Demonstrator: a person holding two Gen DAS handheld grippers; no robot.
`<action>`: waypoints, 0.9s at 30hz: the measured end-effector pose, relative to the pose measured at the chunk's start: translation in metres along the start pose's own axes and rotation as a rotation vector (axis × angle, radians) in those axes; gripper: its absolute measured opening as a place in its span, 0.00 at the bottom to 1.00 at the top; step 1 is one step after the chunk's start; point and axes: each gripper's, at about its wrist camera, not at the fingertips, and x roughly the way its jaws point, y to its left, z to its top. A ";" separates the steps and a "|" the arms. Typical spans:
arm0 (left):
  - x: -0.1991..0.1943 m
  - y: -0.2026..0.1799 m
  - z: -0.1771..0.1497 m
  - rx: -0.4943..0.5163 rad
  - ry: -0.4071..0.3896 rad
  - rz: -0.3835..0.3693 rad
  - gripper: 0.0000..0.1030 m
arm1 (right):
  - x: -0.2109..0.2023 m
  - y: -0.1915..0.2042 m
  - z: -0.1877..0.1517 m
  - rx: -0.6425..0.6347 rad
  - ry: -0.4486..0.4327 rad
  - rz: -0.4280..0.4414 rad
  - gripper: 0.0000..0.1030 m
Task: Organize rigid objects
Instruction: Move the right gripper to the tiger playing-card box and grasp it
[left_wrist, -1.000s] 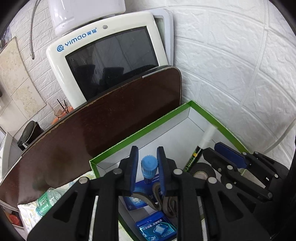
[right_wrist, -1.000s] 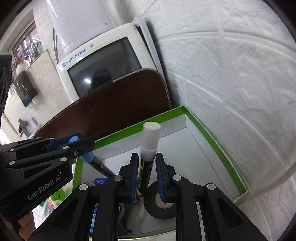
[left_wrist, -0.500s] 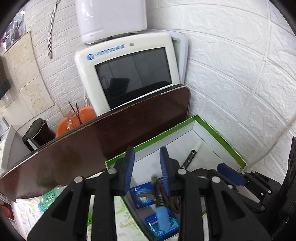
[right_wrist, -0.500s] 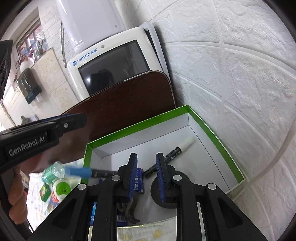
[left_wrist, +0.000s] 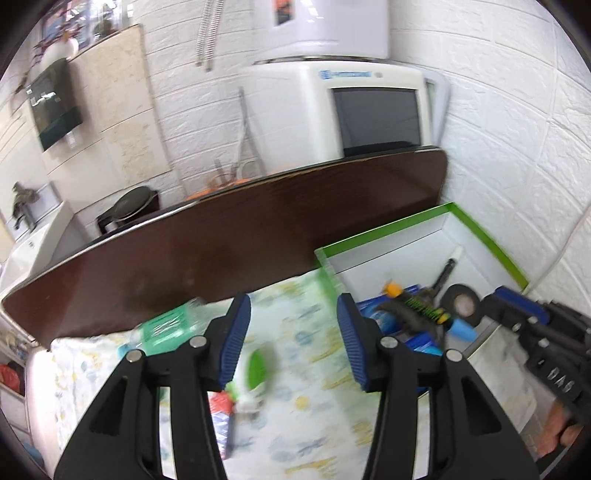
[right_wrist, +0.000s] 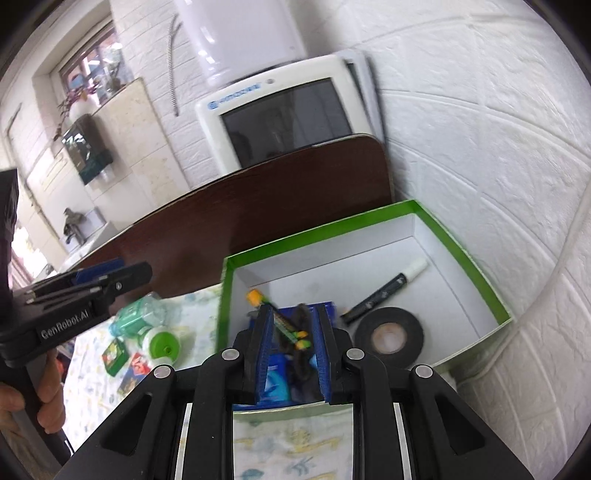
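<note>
The left gripper (left_wrist: 293, 336) is held with jaws spread wide and empty above the patterned worktop (left_wrist: 314, 424). The right gripper's (right_wrist: 291, 345) jaws are parted, nothing gripped. The white-capped marker (right_wrist: 384, 291) is seen inside the green-rimmed box (right_wrist: 461, 251) at 1 o'clock, beside the black tape roll (right_wrist: 389, 332).

- The left wrist view looks forward and down between its own claw's (left_wrist: 293, 338) spread fingers, close over the patterned cloth (left_wrist: 314, 417); the green-rimmed box (left_wrist: 484, 236) lies ahead-right.
- The right wrist view sits near and above the same box (right_wrist: 461, 251), just beyond its claw (right_wrist: 291, 345).
- Both share the box, dark board (left_wrist: 221, 243) and monitor (right_wrist: 288, 114).
</note>
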 end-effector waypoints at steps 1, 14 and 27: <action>-0.002 0.010 -0.005 -0.009 0.004 0.013 0.47 | 0.000 0.009 -0.001 -0.014 0.003 0.014 0.21; -0.023 0.145 -0.110 -0.267 0.099 0.116 0.51 | 0.044 0.134 -0.045 -0.165 0.167 0.188 0.41; 0.016 0.109 -0.167 -0.202 0.204 -0.081 0.51 | 0.098 0.191 -0.090 -0.156 0.337 0.188 0.41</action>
